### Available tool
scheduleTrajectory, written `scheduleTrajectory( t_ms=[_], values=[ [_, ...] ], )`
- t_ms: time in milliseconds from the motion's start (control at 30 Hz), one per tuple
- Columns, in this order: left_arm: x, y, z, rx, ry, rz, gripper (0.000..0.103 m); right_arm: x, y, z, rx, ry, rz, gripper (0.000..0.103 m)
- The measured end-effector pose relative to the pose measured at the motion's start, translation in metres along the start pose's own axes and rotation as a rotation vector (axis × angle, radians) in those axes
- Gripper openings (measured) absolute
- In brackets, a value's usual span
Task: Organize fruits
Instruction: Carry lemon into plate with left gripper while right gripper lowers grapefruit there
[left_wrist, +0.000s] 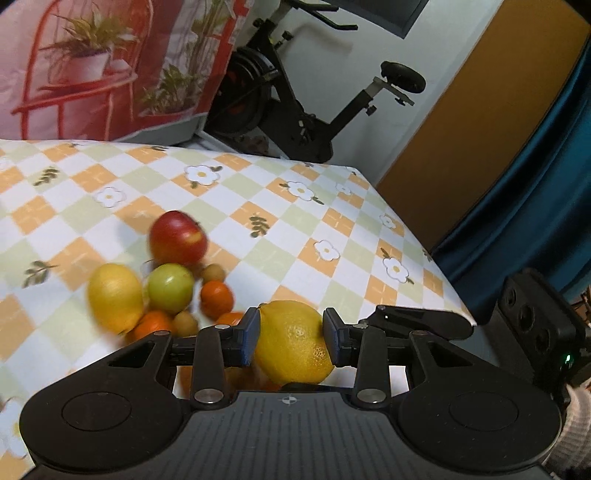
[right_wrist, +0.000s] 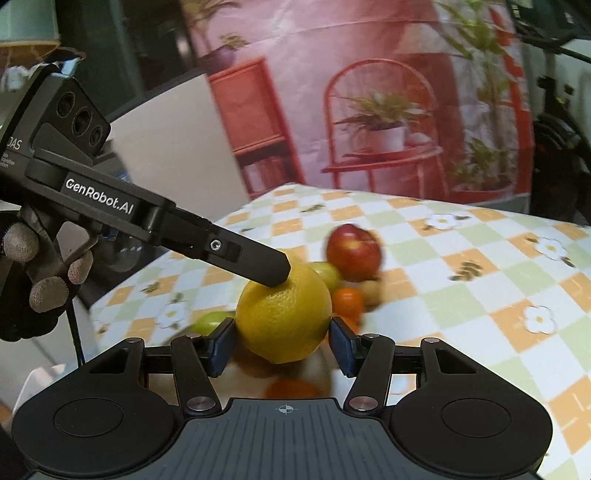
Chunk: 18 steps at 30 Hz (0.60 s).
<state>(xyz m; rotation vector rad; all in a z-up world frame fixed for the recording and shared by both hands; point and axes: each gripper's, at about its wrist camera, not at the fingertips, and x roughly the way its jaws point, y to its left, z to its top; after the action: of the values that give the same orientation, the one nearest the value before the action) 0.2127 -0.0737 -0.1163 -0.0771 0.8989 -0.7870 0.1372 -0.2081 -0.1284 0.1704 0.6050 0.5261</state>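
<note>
My left gripper is shut on a large yellow lemon, its blue pads pressed on both sides. The same lemon sits between the fingers of my right gripper, which is open around it with small gaps. The left gripper's finger touches the lemon's top in the right wrist view. A pile of fruit lies beyond: a red apple, a second lemon, a green apple, small oranges and brown kiwis.
The table carries a checkered flower-print cloth; its right edge drops off near a blue curtain. An exercise bike and a red plant-print backdrop stand behind. A shiny surface under the lemon reflects fruit.
</note>
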Motion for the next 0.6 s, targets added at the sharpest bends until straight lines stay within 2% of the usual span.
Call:
scheduleTrajectory(
  t_ms=[167, 400, 600],
  values=[
    [-0.028, 0.013, -0.022, -0.041, -0.005, 0.038, 0.039, 0.014, 0.031, 0.001, -0.046, 0.051, 0.061, 0.051],
    [-0.041, 0.043, -0.049, -0.117, 0.036, 0.089, 0.038, 0.058, 0.064, -0.009, -0.089, 0.172, 0.146, 0.051],
    [-0.042, 0.065, -0.059, -0.149, 0.055, 0.099, 0.038, 0.084, 0.075, -0.012, -0.092, 0.234, 0.162, 0.051]
  ],
)
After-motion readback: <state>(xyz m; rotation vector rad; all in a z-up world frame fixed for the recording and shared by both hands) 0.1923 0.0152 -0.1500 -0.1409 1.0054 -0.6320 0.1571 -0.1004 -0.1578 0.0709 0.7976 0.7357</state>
